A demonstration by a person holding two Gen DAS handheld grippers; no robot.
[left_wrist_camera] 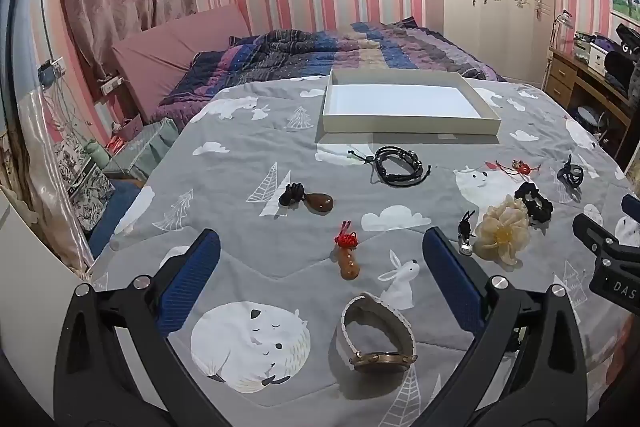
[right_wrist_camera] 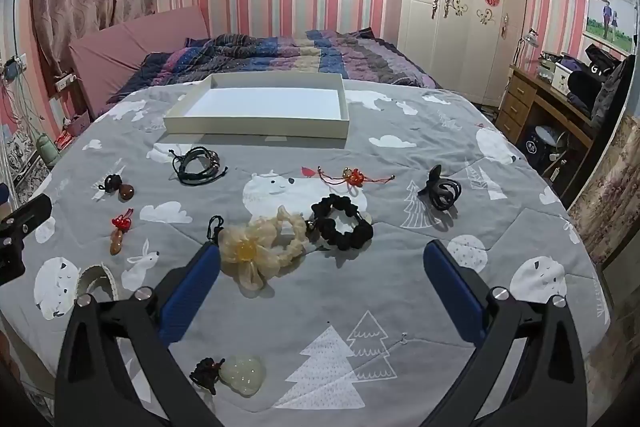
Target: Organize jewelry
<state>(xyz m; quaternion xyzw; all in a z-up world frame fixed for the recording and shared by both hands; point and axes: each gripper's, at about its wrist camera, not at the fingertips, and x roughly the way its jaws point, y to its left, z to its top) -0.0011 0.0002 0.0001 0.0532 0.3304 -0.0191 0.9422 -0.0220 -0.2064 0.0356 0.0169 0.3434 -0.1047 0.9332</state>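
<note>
Matt cardboard tray (right_wrist_camera: pixel 256 126), quilted cotton bedspread (right_wrist_camera: pixel 400 287), glossy amber gourd pendant (left_wrist_camera: pixel 349 263), sheer fabric flower scrunchie (right_wrist_camera: pixel 256 247)

tray (right_wrist_camera: pixel 256 125) behind bracelet (right_wrist_camera: pixel 198 165) | scrunchie (right_wrist_camera: pixel 342 227) right of flower (right_wrist_camera: pixel 256 251)

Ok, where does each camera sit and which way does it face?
Left wrist: on the left tool, facing the white box across the bed; its open blue fingers frame a watch.
Right wrist: on the right tool, same heading; open fingers show.
Both share the cream scrunchie.
</note>
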